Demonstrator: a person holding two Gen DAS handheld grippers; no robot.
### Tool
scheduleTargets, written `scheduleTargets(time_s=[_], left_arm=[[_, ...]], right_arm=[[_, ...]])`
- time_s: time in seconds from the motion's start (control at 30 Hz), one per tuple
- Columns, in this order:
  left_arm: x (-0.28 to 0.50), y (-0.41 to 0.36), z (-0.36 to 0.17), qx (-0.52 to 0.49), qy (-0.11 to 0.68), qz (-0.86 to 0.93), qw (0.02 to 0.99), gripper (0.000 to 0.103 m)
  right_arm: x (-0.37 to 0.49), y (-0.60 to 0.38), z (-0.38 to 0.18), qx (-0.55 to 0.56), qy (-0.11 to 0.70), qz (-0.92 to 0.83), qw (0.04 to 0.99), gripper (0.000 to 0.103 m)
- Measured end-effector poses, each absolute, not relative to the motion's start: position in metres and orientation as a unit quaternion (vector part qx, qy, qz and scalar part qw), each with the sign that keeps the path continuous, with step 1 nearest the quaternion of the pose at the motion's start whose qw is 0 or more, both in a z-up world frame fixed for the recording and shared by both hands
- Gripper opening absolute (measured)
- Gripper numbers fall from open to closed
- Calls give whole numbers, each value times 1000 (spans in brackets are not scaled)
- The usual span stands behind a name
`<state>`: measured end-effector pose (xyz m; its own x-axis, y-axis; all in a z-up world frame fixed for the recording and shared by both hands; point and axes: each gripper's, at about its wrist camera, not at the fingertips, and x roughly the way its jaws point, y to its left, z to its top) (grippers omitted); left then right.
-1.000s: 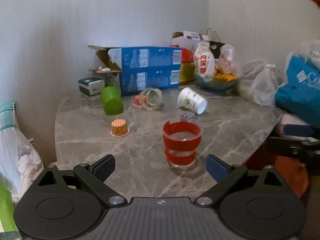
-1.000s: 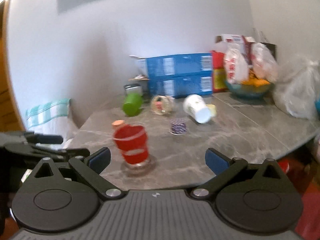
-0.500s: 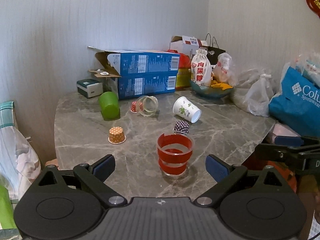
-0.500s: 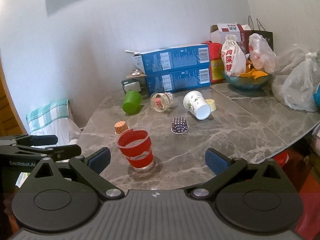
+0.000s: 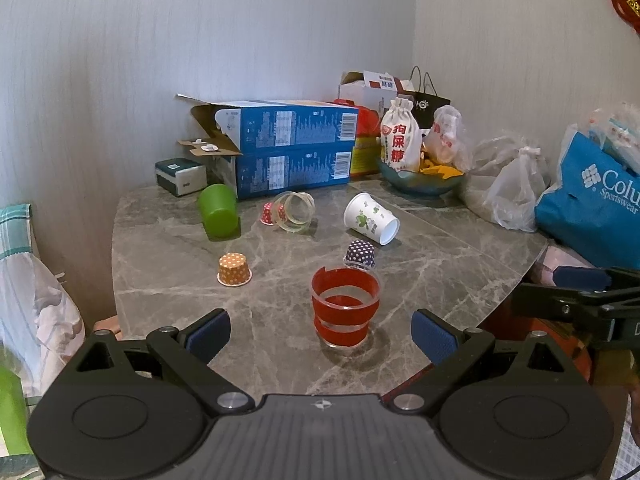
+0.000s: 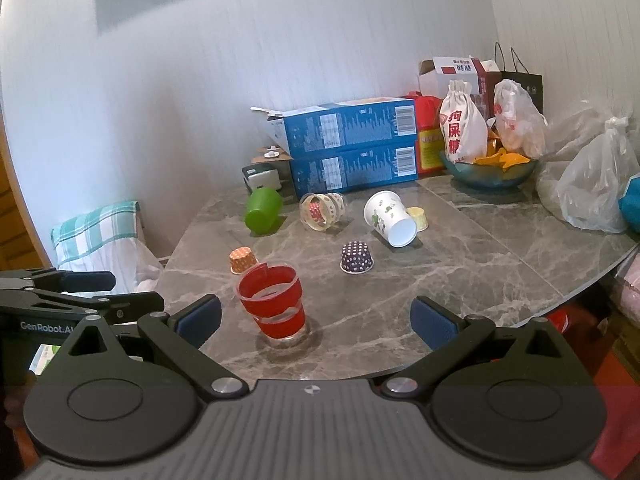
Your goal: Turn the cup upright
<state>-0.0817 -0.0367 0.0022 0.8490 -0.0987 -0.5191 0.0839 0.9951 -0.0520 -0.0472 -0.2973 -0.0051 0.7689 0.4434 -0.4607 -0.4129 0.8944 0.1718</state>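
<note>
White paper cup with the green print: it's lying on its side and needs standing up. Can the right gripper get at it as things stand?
Probably yes. The right gripper is open, and the white paper cup lies exposed, with only the purple dotted cup near the path.

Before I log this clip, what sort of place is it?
Most likely a home dining corner: a grey marble-look table pushed against a wall, loaded with a bowl of snacks, plastic bags and stacked blue cartons, with cups scattered on it.
</note>
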Motion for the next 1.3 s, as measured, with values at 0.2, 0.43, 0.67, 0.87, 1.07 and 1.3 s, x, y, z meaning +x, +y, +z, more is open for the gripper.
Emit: scheduleTargets(time_s=[0.2,0.43,0.67,0.87,1.07,1.3], left_arm=[[-83,-36,2,-13,272,-46,961,99],[-82,-36,2,-16,276,-47,960,99],[-82,-39,0,-16,277,-46,960,99],[-81,-39,-3,-18,280,-47,959,99],[-80,-38,-3,-19,279,-48,959,99],[-81,-37,-3,-21,276,-48,960,99]], right_arm=[[-48,-297,-4,28,254,229,939,102],[-48,-295,-3,27,254,232,939,102],[-47,-296,-3,26,256,229,939,102],[-46,-296,-4,25,261,230,937,102],[-46,-295,-5,25,261,231,937,102],[-45,-295,-5,25,262,230,937,102]])
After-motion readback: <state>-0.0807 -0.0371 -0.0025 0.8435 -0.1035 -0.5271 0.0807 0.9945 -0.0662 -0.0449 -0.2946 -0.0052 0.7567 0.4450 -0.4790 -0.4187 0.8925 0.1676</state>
